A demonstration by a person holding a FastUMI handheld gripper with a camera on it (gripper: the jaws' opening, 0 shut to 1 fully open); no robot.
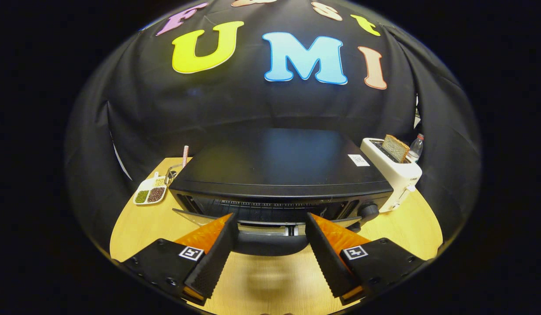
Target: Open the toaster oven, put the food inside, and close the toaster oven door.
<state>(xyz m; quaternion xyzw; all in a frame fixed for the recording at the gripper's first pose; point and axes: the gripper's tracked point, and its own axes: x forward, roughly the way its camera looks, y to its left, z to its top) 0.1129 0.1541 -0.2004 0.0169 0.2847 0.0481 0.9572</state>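
A black toaster oven (279,170) stands on the wooden table (270,284), just ahead of my fingers. Its glass door (196,217) hangs partly open, tilted out toward me, with the dark door handle (270,245) lying between my fingertips. My gripper (271,227) is open, one finger on each side of the handle, neither pressing on it. I cannot see into the oven cavity from here. A knob (368,211) sits on the oven's right front.
A white pop-up toaster (395,173) with a slice of bread (396,148) stands right of the oven, a plastic bottle (416,148) behind it. Left of the oven lie a small divided dish of grains (150,192) and a glass with a striped straw (183,159).
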